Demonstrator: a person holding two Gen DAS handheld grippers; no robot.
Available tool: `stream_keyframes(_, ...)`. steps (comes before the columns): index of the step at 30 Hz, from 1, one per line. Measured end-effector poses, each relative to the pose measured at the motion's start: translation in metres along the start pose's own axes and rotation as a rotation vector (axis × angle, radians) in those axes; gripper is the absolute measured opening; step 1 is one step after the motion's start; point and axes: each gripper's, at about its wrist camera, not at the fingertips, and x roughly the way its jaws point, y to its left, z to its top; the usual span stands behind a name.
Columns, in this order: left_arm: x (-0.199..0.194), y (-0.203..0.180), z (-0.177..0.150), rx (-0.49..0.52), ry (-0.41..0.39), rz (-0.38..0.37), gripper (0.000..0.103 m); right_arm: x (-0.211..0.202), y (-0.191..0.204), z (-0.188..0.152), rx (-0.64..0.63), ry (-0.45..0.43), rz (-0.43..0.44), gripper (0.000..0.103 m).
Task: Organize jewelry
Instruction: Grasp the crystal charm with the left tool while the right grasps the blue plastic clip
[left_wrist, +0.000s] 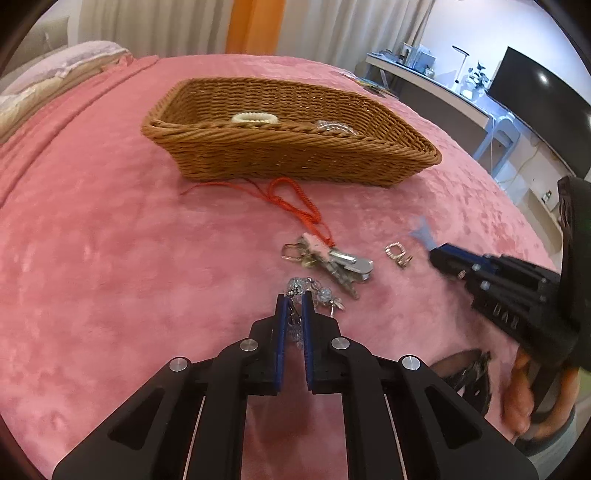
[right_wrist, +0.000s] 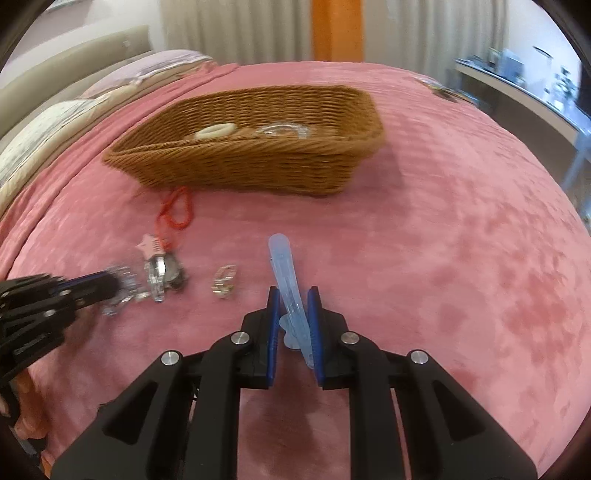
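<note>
A wicker basket (left_wrist: 295, 155) stands on the pink bedspread and holds a cream bracelet (left_wrist: 255, 118) and a clear beaded piece (left_wrist: 336, 127). My left gripper (left_wrist: 295, 301) is shut on a clear crystal bead bracelet (left_wrist: 314, 291) that still touches the bed. My right gripper (right_wrist: 293, 299) is shut on a pale blue hair clip (right_wrist: 286, 273), held above the bed; the right gripper also shows in the left wrist view (left_wrist: 436, 254). A red cord with a pink charm and silver clips (left_wrist: 332, 258) and a small ring (left_wrist: 397, 253) lie in front of the basket.
The bedspread (left_wrist: 110, 258) fills both views. Pillows (right_wrist: 55, 122) lie at the far left. A desk (left_wrist: 436, 88) with a dark screen (left_wrist: 535, 92) stands beyond the bed's right edge. Curtains hang behind.
</note>
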Motion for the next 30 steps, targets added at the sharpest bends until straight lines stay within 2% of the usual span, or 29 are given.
stream_keyframes(7, -0.015, 0.027, -0.006, -0.015, -0.013, 0.042, 0.006, -0.001, -0.006, -0.002, 0.029, 0.019, -0.01, 0.014)
stream_keyframes(13, -0.016, 0.03, -0.009, -0.011, -0.024, 0.025, 0.006, 0.0, -0.017, 0.003, 0.065, 0.036, 0.069, 0.029)
stream_keyframes(21, -0.015, 0.04, -0.012, -0.06, -0.03, -0.043, 0.006, 0.013, -0.004, 0.013, -0.004, 0.04, -0.023, 0.029)
stream_keyframes(22, -0.015, 0.04, -0.012, -0.063, -0.031, -0.049, 0.006, 0.014, 0.0, 0.013, -0.02, 0.042, -0.056, 0.028)
stream_keyframes(25, -0.015, 0.041, -0.012, -0.07, -0.033, -0.066, 0.006, 0.012, 0.01, 0.012, -0.062, 0.031, -0.087, 0.01)
stream_keyframes(30, -0.024, 0.033, -0.011, -0.038, -0.067, -0.064, 0.006, 0.001, 0.011, 0.01, -0.051, 0.004, -0.069, 0.009)
